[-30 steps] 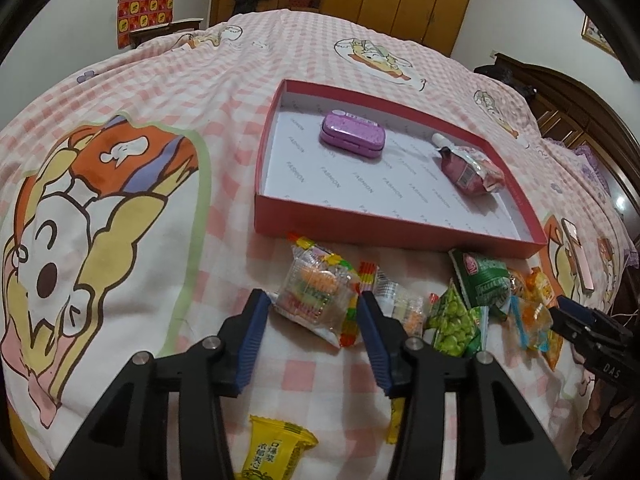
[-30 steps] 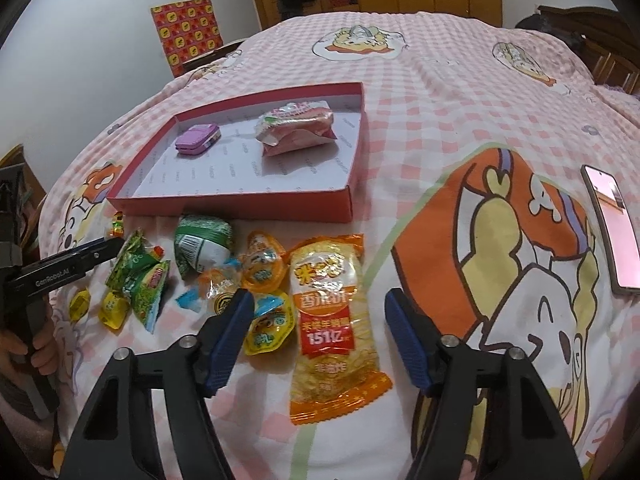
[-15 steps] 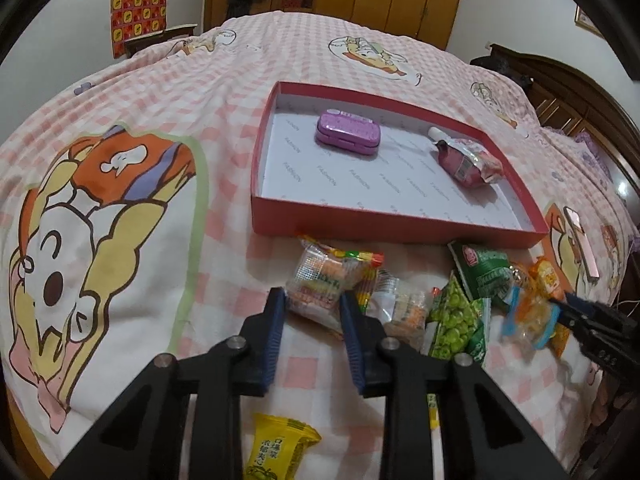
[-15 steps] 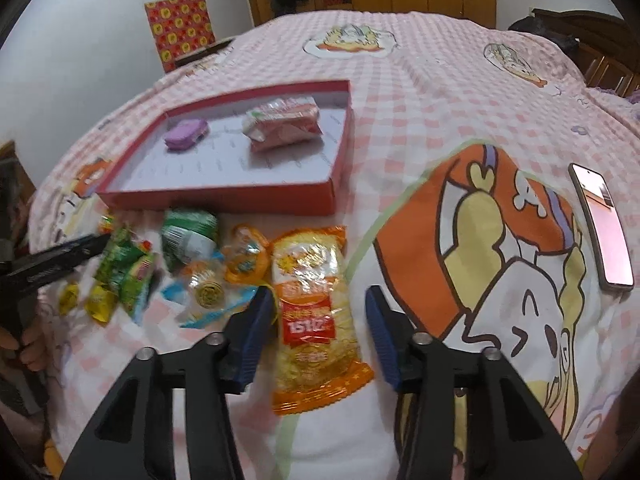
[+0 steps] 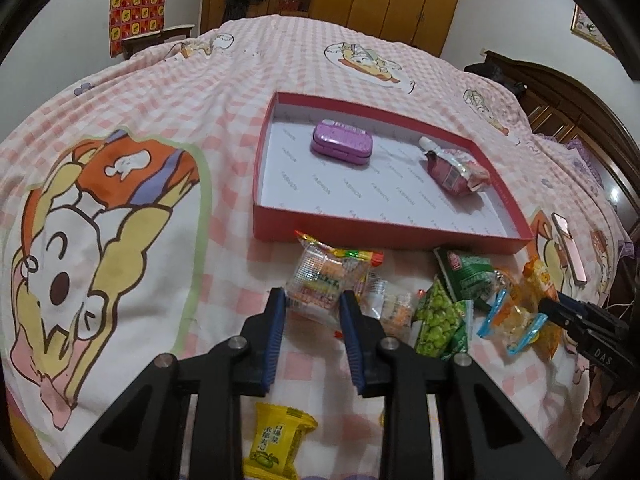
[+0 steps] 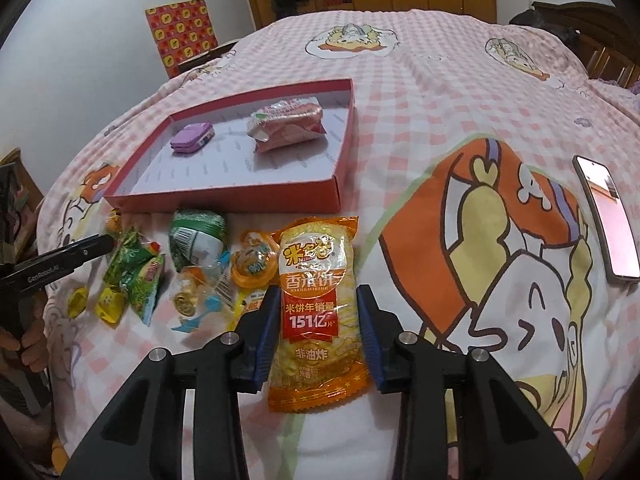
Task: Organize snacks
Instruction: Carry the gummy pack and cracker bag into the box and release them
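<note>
**Two in the box, the pile still out**

Your red box [image 5: 384, 236] holds only a purple tin [image 5: 342, 148] at far left and a pink pouch [image 5: 456, 170] at far right. The rest lies on the bedspread [image 6: 420, 80] just near of the box: green packs, jellies, a yellow candy.

Left gripper [image 5: 313, 304]: low over the bed, pads closed on the near end of the clear candy bag [image 5: 328, 280].

Right gripper [image 6: 316, 312]: low, pointing at the box, pads pressed to both sides of the rice cracker pack [image 6: 316, 312]. Neither looks lifted; both await carrying to the box.
</note>
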### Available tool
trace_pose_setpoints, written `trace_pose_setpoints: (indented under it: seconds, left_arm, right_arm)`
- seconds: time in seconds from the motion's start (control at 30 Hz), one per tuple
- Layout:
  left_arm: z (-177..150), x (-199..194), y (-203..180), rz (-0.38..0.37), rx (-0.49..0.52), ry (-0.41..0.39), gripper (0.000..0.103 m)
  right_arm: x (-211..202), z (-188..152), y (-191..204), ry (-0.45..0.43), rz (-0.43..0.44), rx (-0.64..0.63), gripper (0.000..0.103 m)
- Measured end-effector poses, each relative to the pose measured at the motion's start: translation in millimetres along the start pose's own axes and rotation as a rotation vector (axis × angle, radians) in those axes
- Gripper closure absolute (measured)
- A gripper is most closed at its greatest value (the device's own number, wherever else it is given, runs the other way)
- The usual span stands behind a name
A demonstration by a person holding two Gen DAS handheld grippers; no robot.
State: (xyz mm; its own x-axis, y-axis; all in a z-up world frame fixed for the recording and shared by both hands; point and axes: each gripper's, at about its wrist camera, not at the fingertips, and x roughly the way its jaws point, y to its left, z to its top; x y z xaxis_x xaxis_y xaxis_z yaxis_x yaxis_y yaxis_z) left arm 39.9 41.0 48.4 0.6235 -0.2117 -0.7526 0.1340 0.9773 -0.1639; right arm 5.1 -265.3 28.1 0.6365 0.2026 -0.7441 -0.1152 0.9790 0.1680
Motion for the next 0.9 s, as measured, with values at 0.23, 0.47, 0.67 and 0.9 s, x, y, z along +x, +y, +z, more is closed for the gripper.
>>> trace_pose_setpoints:
  seconds: [0.23,0.47,0.67,0.9]
  left_arm:
    - [8,-16,-3,-0.005,0.005,-0.038,0.074]
    - [23,-17,-6,-0.005,0.003,-0.045,0.074]
    - [43,-12,-9,0.002,0.020,-0.048,0.074]
    - [63,0,-17,0.021,0.051,-0.059,0.074]
  right_arm:
    - [-12,5,6,-0.030,0.024,-0.010,0.065]
    - [-15,12,11,-0.025,0.043,-0.018,0.065]
    - [-15,24,19,-0.022,0.051,-0.042,0.065]
    - [-10,41,30,-0.024,0.050,-0.077,0.065]
